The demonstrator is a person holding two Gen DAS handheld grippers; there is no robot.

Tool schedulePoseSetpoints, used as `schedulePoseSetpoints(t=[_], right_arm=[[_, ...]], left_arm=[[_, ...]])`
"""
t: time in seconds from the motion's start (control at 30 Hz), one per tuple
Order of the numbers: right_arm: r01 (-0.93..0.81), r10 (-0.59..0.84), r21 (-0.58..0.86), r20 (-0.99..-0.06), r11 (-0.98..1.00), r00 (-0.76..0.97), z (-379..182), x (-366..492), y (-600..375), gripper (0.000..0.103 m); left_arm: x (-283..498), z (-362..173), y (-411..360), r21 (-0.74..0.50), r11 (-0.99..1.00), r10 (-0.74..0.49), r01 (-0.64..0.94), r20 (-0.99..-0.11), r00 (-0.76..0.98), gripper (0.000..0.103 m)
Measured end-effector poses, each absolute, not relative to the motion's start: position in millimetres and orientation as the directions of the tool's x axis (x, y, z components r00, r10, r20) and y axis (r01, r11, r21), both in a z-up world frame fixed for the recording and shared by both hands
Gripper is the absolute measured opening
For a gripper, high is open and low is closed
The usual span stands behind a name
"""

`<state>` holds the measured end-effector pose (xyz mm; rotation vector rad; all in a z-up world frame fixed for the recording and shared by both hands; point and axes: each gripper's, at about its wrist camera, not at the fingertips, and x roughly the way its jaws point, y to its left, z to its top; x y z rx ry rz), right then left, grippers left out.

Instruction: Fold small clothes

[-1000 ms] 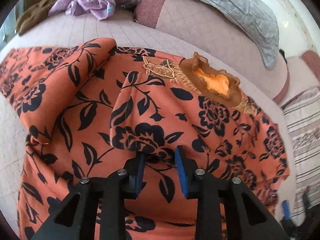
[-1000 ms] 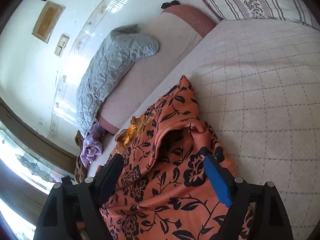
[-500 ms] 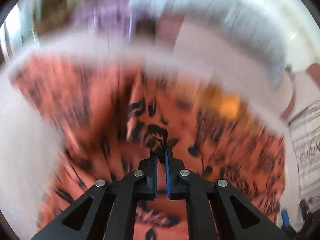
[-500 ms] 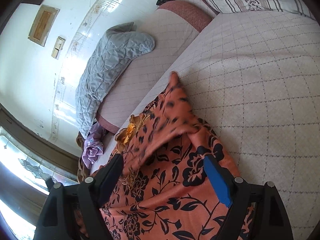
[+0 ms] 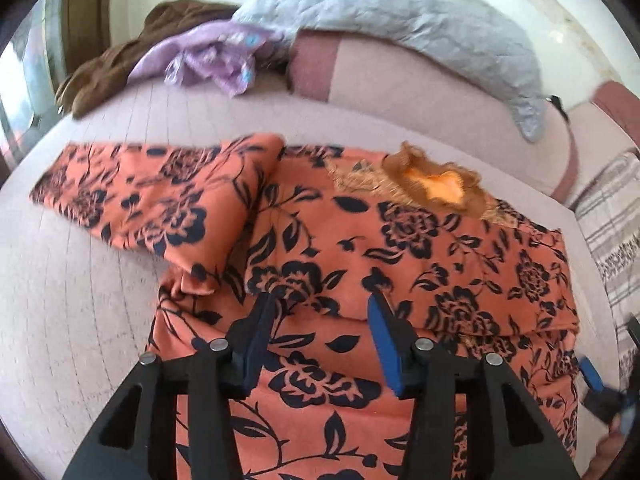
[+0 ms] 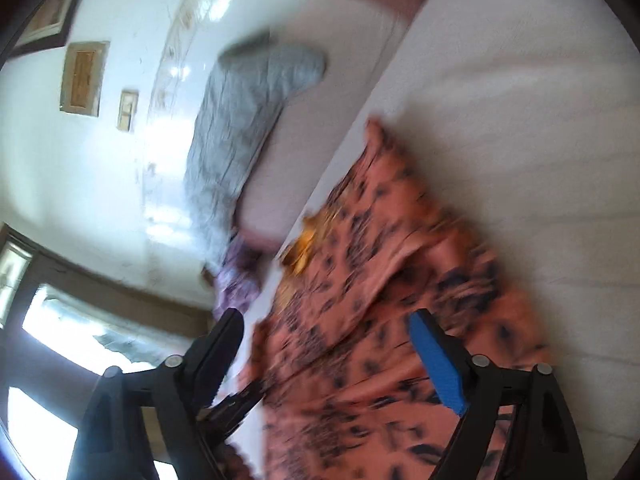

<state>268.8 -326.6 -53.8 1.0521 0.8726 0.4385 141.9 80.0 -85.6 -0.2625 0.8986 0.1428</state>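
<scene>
Left wrist view: the orange floral dress (image 5: 400, 264) lies on the quilted bed (image 5: 80, 320), its left sleeve (image 5: 160, 204) still spread outward, its right side folded in. The left gripper (image 5: 320, 320), clenched on fabric half a second ago, now hangs released; the right gripper (image 6: 324, 344) gapes empty and has swung away, blurring its view.
</scene>
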Motion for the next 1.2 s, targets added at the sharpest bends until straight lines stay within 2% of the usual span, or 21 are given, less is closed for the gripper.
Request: schedulePoseSetpoints(t=[0.1, 0.13, 0.17, 0.2, 0.23, 0.3, 0.33, 0.37, 0.4, 0.47, 0.57, 0.67, 0.73, 0.77, 0.8, 0.83, 0.87, 0.93, 0.97, 1.03, 1.2], right_arm=[[0.135, 0.755, 0.918, -0.385, 0.373, 0.53, -74, 303, -315, 0.088], [0.198, 0.741, 0.911, -0.411, 0.363, 0.531, -84, 314, -317, 0.088], [0.249, 0.705, 0.894, -0.448, 0.373, 0.55, -90, 319, -322, 0.087], [0.305, 0.632, 0.874, -0.484, 0.378, 0.606, -93, 322, -338, 0.079], [0.33, 0.583, 0.873, -0.487, 0.36, 0.651, -92, 319, -351, 0.075], [0.329, 0.505, 0.907, -0.42, 0.263, 0.754, -88, 302, -381, 0.078], [0.337, 0.467, 0.897, -0.437, 0.285, 0.769, -84, 294, -387, 0.086], [0.362, 0.438, 0.86, -0.498, 0.36, 0.748, -78, 292, -388, 0.091], [0.374, 0.456, 0.818, -0.56, 0.436, 0.692, -77, 294, -386, 0.091], [0.334, 0.537, 0.811, -0.573, 0.48, 0.619, -78, 295, -384, 0.091], [0.28, 0.43, 0.748, -0.599, 0.602, 0.676, -45, 295, -393, 0.091], [0.169, 0.498, 0.709, -0.625, 0.685, 0.602, -30, 344, -374, 0.091], [0.118, 0.489, 0.633, -0.691, 0.765, 0.531, -34, 377, -352, 0.088], [0.109, 0.456, 0.582, -0.728, 0.806, 0.511, -39, 391, -344, 0.086], [0.103, 0.414, 0.513, -0.782, 0.852, 0.466, -50, 409, -333, 0.069], [0.097, 0.411, 0.494, -0.803, 0.864, 0.432, -59, 417, -328, 0.016], [0.095, 0.407, 0.476, -0.825, 0.875, 0.392, -68, 424, -323, 0.01], [0.081, 0.342, 0.406, -0.848, 0.91, 0.405, -69, 427, -316, 0.01], [0.11, 0.339, 0.416, -0.845, 0.903, 0.414, -71, 424, -318, 0.011], [0.163, 0.341, 0.447, -0.831, 0.879, 0.44, -73, 416, -320, 0.02], [0.131, 0.339, 0.462, -0.788, 0.877, 0.513, -40, 386, -317, 0.022]], left_arm=[[151, -81, 77, -0.171, 0.963, -0.004, -0.209, -0.782, 0.623, 0.05], [156, -80, 76, -0.177, 0.963, -0.009, -0.205, -0.778, 0.629, 0.05], [161, -79, 75, -0.181, 0.963, -0.013, -0.2, -0.772, 0.635, 0.05], [167, -78, 74, -0.18, 0.965, -0.016, -0.191, -0.764, 0.645, 0.05], [174, -79, 72, -0.173, 0.968, -0.014, -0.183, -0.761, 0.649, 0.051], [192, -94, 66, -0.135, 0.976, 0.003, -0.174, -0.782, 0.623, 0.057], [198, -103, 64, -0.116, 0.979, 0.006, -0.166, -0.8, 0.599, 0.057], [204, -112, 61, -0.102, 0.982, 0.009, -0.16, -0.816, 0.578, 0.057], [211, -126, 60, -0.082, 0.985, 0.015, -0.154, -0.842, 0.54, 0.057], [213, -135, 58, -0.045, 0.988, 0.043, -0.146, -0.835, 0.549, 0.057], [209, -136, 54, -0.008, 0.993, 0.062, -0.119, -0.814, 0.577, 0.058], [208, -137, 58, -0.034, 0.993, 0.041, -0.117, -0.813, 0.581, 0.058], [209, -139, 59, -0.036, 0.993, 0.037, -0.113, -0.813, 0.581, 0.059], [209, -139, 59, -0.033, 0.994, 0.037, -0.109, -0.811, 0.583, 0.06], [209, -141, 58, -0.026, 0.995, 0.038, -0.1, -0.807, 0.59, 0.06], [207, -142, 59, -0.024, 0.995, 0.037, -0.095, -0.804, 0.594, 0.061], [207, -144, 59, -0.024, 0.996, 0.034, -0.09, -0.801, 0.598, 0.062], [209, -145, 61, -0.037, 0.996, 0.022, -0.086, -0.799, 0.601, 0.063], [209, -144, 61, -0.037, 0.996, 0.022, -0.086, -0.799, 0.601, 0.064], [208, -140, 58, -0.029, 0.996, 0.024, -0.079, -0.802, 0.597, 0.064], [191, -120, 67, -0.105, 0.99, -0.025, -0.091, -0.778, 0.627, 0.064]])
